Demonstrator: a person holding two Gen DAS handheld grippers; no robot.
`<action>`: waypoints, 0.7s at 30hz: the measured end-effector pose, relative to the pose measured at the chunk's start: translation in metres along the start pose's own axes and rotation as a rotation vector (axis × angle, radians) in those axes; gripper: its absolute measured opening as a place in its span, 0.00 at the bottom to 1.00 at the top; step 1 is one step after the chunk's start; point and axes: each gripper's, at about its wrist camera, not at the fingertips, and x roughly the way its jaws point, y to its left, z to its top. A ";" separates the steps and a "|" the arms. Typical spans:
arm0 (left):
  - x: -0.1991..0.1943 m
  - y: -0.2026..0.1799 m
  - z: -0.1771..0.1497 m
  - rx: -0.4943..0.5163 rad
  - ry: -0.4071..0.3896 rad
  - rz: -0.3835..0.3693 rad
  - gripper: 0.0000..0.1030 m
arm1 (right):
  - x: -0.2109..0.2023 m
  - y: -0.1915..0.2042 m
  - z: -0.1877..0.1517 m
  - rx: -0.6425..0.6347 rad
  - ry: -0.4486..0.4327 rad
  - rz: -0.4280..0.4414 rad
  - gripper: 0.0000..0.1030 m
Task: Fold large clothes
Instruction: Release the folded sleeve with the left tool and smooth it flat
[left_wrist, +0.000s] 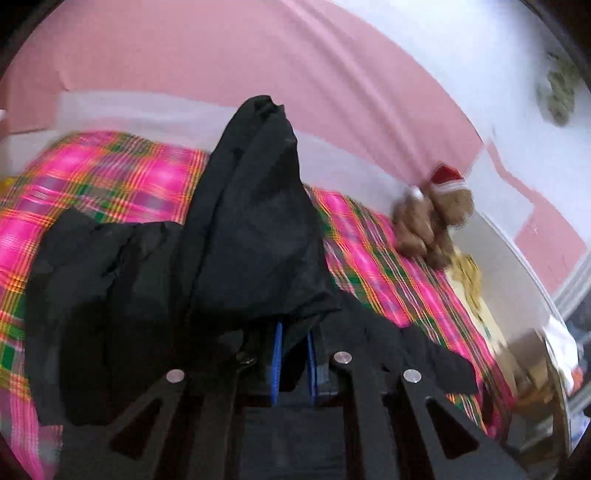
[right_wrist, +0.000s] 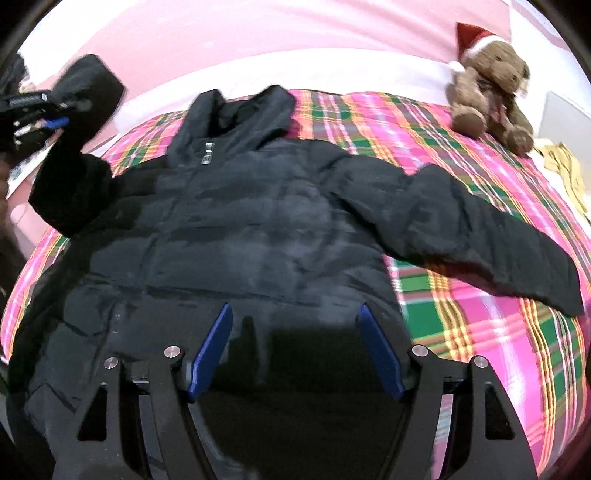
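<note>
Black quilted puffer jacket (right_wrist: 236, 229) lies spread flat on a bed covered by a pink, green and orange plaid blanket (right_wrist: 480, 306), collar toward the far pink wall (right_wrist: 221, 33). Left gripper (left_wrist: 293, 363) is clamped on the jacket's black padded sleeve (left_wrist: 255, 206), blue pads nearly together with fabric bunched between them, sleeve lifted up off the blanket. In the right wrist view that same left gripper (right_wrist: 55, 122) shows at the jacket's far left side, holding the raised sleeve (right_wrist: 85, 110). Right gripper (right_wrist: 295, 350) has its blue fingers (right_wrist: 214, 350) spread wide apart, holding nothing, over the jacket's lower hem. The jacket's other sleeve (right_wrist: 480, 236) lies stretched flat to the jacket's right. Brown plush teddy bear with red Santa hat (right_wrist: 491, 85) sits on the blanket beyond that sleeve, near the wall. Yellowish crumpled cloth (right_wrist: 565, 166) lies right of the bear. White band (right_wrist: 332, 74) runs along the wall behind the jacket's collar.
</note>
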 end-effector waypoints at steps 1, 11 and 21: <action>0.014 -0.008 -0.007 0.007 0.027 -0.022 0.11 | 0.001 -0.007 -0.001 0.010 0.002 -0.007 0.69; 0.080 -0.045 -0.047 -0.001 0.183 -0.153 0.74 | 0.009 -0.042 -0.008 0.080 0.009 -0.008 0.69; 0.001 -0.005 -0.015 0.045 0.008 -0.076 0.80 | -0.004 -0.025 0.027 0.078 -0.083 0.073 0.69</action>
